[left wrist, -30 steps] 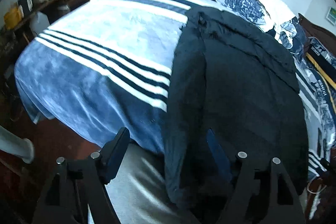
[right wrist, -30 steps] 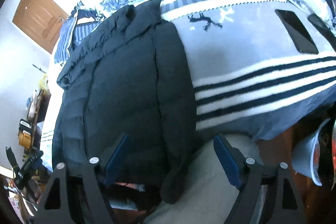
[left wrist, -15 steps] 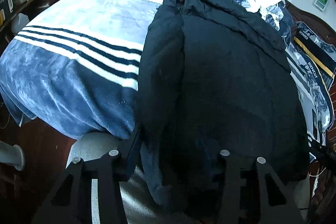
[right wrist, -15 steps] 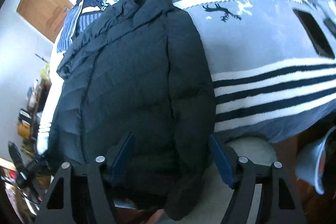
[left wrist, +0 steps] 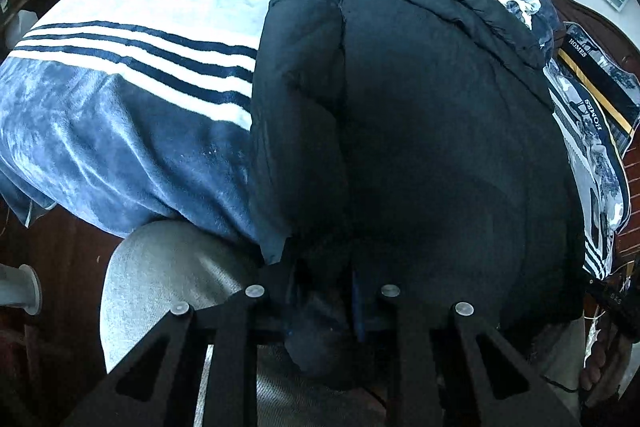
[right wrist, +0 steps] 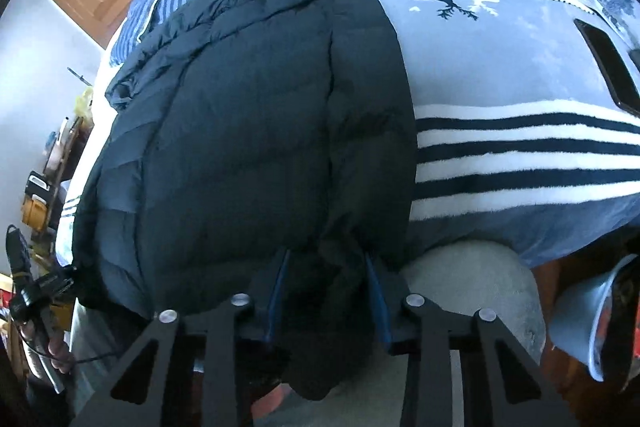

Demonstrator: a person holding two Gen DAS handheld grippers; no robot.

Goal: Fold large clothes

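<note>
- The jacket [left wrist: 420, 115] lies lengthwise on the bed [left wrist: 132, 131], collar far, hem at the near edge.
- Left gripper [left wrist: 324, 303] clamps the hem's left corner.
- Right gripper [right wrist: 326, 291] clamps the right corner.
- Both sit at the hem; the fold should run away, toward the collar.

- black puffer jacket [left wrist: 432, 131] [right wrist: 256, 147]: quilted, lies flat lengthwise on the bed [left wrist: 132, 75] [right wrist: 520, 131]
- collar end toward the bed's far edge, hem over the near edge
- sleeves folded in along both sides
- hem bunched, hanging off the near edge
</note>
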